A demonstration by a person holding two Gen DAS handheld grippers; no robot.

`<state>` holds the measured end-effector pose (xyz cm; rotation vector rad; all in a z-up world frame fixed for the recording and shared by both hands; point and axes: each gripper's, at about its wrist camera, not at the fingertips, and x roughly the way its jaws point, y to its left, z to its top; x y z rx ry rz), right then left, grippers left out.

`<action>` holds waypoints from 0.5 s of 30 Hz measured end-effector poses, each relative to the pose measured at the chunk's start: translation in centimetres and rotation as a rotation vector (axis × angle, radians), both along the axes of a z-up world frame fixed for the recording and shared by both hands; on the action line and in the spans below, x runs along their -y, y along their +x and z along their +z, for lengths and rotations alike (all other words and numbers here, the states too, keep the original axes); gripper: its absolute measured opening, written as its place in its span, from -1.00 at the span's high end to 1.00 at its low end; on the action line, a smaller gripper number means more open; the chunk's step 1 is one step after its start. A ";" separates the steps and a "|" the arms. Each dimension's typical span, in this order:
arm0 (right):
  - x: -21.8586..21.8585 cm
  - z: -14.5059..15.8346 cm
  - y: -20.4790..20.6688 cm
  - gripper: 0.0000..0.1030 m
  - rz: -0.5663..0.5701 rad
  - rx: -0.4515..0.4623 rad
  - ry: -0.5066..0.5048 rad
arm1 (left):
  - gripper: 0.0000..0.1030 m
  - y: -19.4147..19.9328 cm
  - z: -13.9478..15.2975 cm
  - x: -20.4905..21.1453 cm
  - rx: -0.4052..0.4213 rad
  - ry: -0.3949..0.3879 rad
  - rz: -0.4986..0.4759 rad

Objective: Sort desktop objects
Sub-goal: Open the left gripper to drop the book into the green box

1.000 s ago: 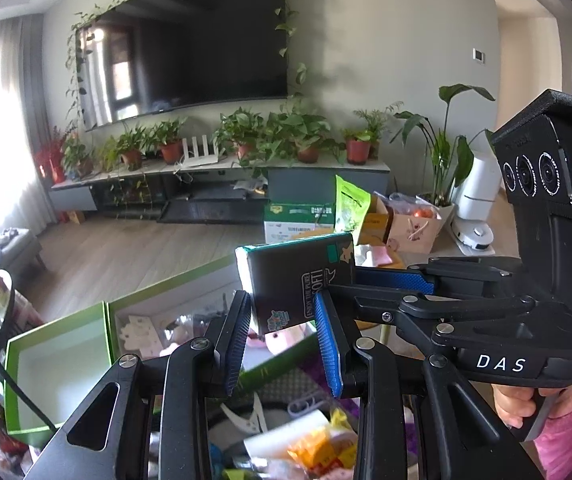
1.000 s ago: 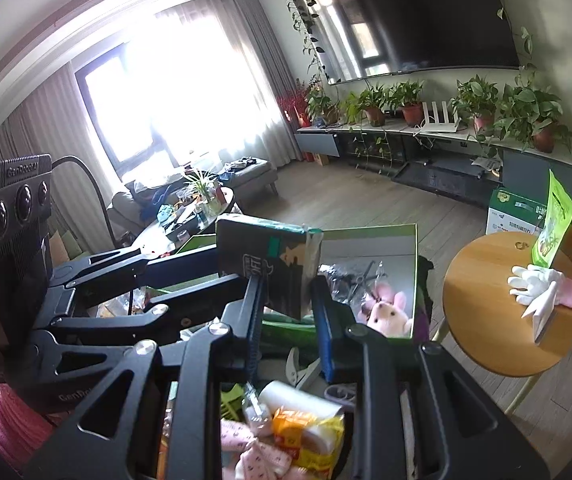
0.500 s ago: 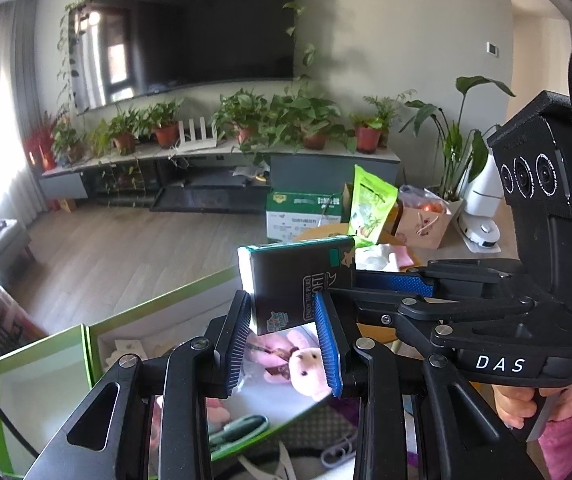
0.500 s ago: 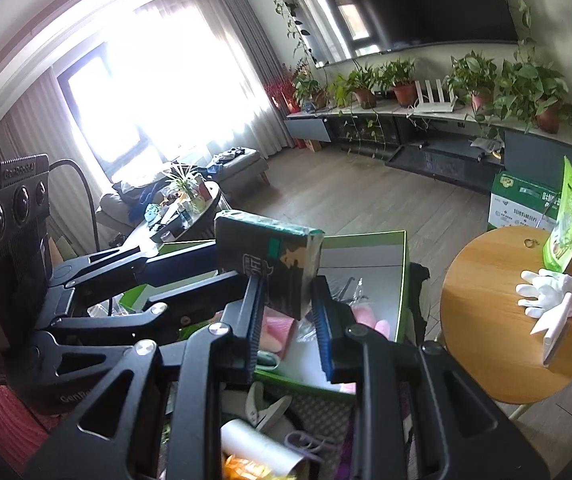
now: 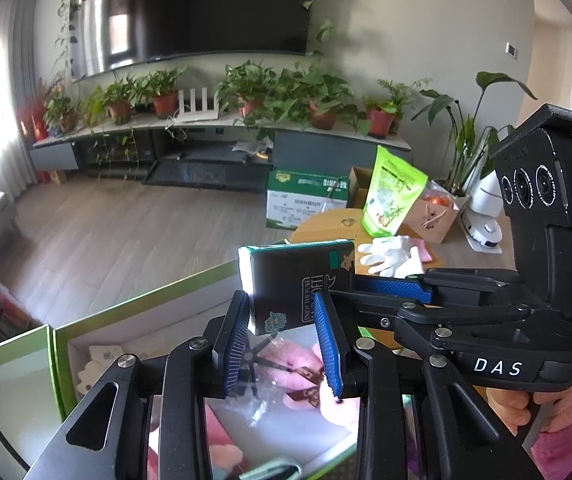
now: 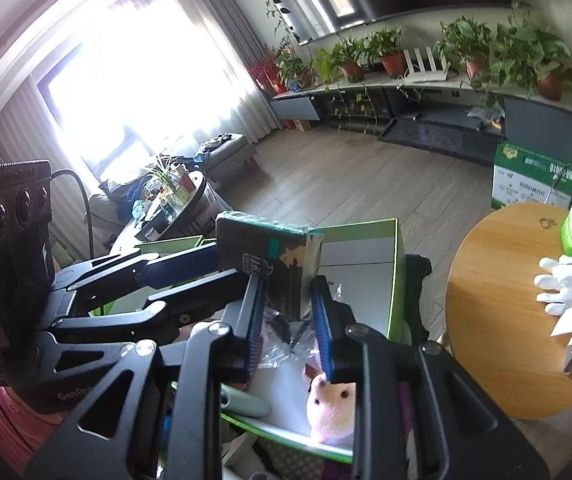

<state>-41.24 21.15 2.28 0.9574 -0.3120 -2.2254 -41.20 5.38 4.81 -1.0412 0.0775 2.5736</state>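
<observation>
A dark green tissue pack (image 5: 297, 280) (image 6: 270, 258) hangs in the air, gripped from two sides. My left gripper (image 5: 282, 312) is shut on its lower end. My right gripper (image 6: 287, 288) is shut on its narrow side, and its blue fingers (image 5: 393, 291) come in from the right in the left wrist view. In the right wrist view the left gripper's fingers (image 6: 182, 258) reach in from the left. Just below the pack stands an open green box (image 5: 146, 300) (image 6: 357, 248) with a white inside. In it lie a pink plush hamster (image 6: 331, 400) and scissors in clear plastic (image 5: 270, 360).
A round wooden table (image 6: 497, 320) stands to the right with white gloves (image 6: 569, 284) and a green snack bag (image 5: 393, 196) on it. A second green box part (image 5: 6, 380) lies at the left. A printed carton (image 5: 305, 200) sits on the floor beyond.
Both grippers have carried the tissue pack together forward and down, from above loose clutter to above the open green box. The plush hamster and the scissors have come into view beneath.
</observation>
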 end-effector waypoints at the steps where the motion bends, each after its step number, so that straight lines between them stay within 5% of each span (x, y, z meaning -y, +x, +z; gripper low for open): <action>1: 0.0 -0.3 -0.4 0.51 -0.001 0.006 -0.004 | 0.36 -0.3 -0.2 -0.2 0.004 -0.001 0.001; 13: 0.0 -3.8 -4.0 0.54 -0.026 0.066 0.004 | 0.36 -4.3 -3.7 -1.2 0.079 -0.018 0.008; 15: 0.3 -4.1 -4.2 0.68 -0.028 0.063 0.010 | 0.36 -4.6 -4.0 -1.1 0.084 -0.023 0.019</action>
